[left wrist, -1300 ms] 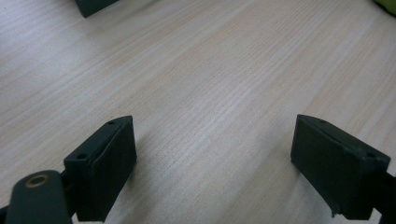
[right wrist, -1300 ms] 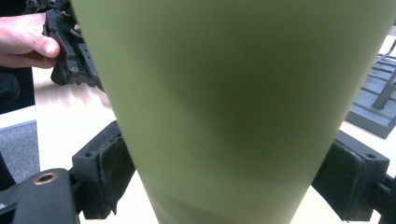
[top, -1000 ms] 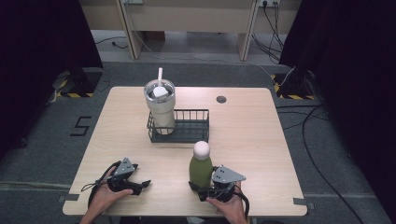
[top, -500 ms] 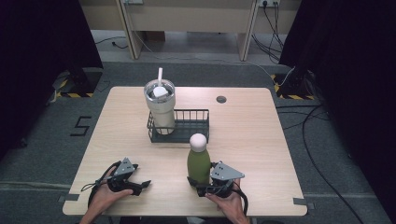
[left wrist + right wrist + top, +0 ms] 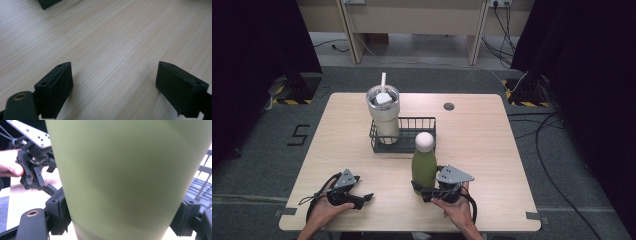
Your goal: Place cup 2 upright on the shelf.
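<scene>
Clamped in the right gripper, the green bottle has just lifted off the table toward the basket; the left gripper rests wide open, empty.

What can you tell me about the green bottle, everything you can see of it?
The green bottle is a smooth, matte olive-green flask with a rounded white cap, looking like coated metal. It stands upright, capped, near the front of the wooden table, just in front of the black wire basket and apart from it. The right gripper clamps its lower body, one black jaw on each side, as the right gripper view shows up close. Whether its base touches the table cannot be told.
</scene>
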The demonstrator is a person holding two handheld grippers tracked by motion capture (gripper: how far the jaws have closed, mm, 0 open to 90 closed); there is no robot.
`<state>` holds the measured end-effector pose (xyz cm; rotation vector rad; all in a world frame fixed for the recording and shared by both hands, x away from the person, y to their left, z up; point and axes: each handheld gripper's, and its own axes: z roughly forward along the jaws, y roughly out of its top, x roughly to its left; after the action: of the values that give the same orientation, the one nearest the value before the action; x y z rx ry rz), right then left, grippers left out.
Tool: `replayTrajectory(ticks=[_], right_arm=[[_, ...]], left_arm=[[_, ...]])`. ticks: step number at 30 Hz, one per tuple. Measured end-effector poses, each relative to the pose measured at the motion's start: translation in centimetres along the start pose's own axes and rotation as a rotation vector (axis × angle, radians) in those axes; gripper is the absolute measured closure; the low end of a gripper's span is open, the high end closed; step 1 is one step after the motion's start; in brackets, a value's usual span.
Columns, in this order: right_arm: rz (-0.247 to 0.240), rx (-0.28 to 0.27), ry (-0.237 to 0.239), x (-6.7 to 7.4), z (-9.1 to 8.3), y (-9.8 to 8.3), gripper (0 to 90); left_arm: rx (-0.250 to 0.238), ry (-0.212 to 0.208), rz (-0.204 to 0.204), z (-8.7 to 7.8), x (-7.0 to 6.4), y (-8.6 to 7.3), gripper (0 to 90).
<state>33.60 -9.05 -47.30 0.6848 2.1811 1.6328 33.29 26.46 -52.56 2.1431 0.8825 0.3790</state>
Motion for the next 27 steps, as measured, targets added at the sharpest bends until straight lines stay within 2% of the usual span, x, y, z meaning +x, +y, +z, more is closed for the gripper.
replayTrajectory(ticks=[8,12,19,27], right_arm=[[-0.009,-0.014,-0.013,-0.9,0.7,1.8,21.0],[0.010,-0.023,-0.015,-1.7,1.0,2.7,21.0],[-0.008,-0.024,-0.040,-2.8,1.4,4.0,21.0],[0.006,-0.044,-0.053,-3.8,1.8,5.2,21.1]], left_arm=[[0.000,0.000,0.000,0.0,0.0,0.0,13.5],[-0.001,0.000,0.001,0.0,0.0,0.0,13.7],[-0.001,0.000,0.001,0.0,0.0,0.0,13.7],[-0.001,0.000,0.001,0.0,0.0,0.0,13.7]])
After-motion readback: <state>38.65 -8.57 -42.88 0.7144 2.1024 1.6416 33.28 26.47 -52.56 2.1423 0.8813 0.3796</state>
